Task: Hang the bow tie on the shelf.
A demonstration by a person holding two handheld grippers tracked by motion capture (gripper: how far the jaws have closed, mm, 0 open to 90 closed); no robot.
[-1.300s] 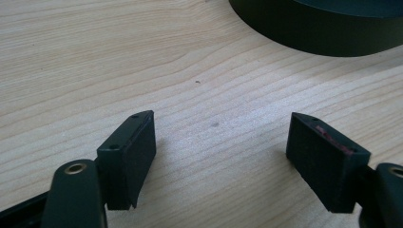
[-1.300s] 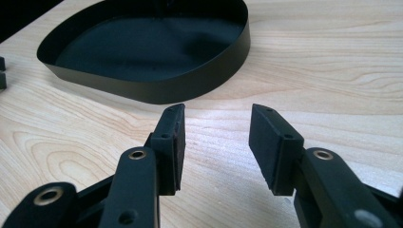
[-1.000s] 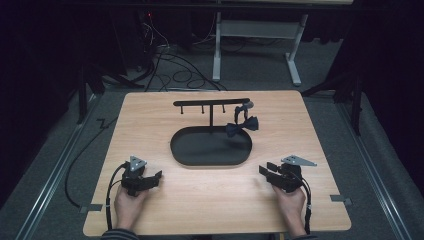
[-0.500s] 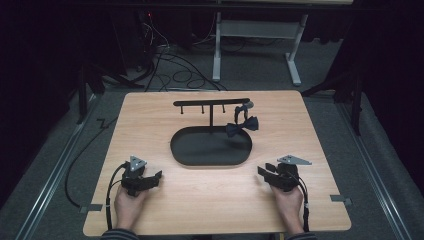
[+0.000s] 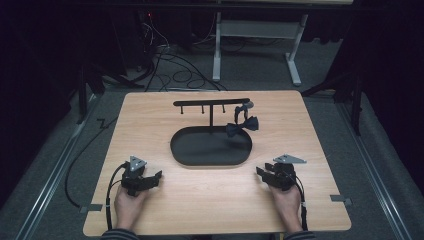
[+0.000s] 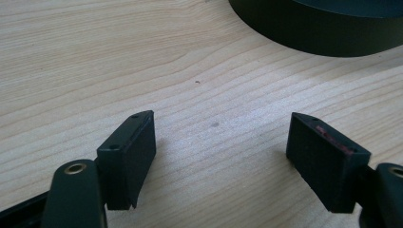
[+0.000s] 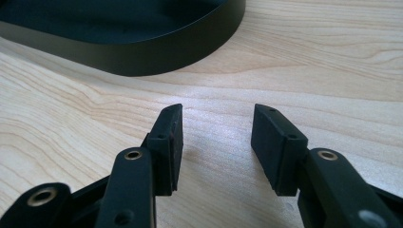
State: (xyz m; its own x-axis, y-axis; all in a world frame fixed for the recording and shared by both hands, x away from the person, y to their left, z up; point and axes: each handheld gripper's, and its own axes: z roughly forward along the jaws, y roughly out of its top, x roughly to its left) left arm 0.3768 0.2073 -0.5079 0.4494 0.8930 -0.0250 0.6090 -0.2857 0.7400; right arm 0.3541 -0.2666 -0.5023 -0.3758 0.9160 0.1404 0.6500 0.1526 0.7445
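Two handheld grippers are being rested on a pale wooden table (image 5: 200, 210), one at each near corner, with a black oval tray (image 5: 186, 150) lying between and beyond them. No brand, label or writing is being shown legibly on any item. The left gripper (image 5: 156, 176) is being held with its jaws spread wide and released; in the left gripper view (image 6: 221, 142) bare wood is being seen between the pads, and the tray's rim (image 6: 323, 38) is lying well ahead and to one side, apart from the fingers. The right gripper (image 5: 261, 172) is likewise being kept unclenched, its jaws having just been opening, with nothing between them; in the right gripper view (image 7: 216, 137) the tray wall (image 7: 142, 59) is lying ahead, clear of the fingertips. From the tray a T-shaped black stand (image 5: 211, 104) is rising, and a black bow tie (image 5: 241, 126) is being hung from its right end, above the tray's far right edge.
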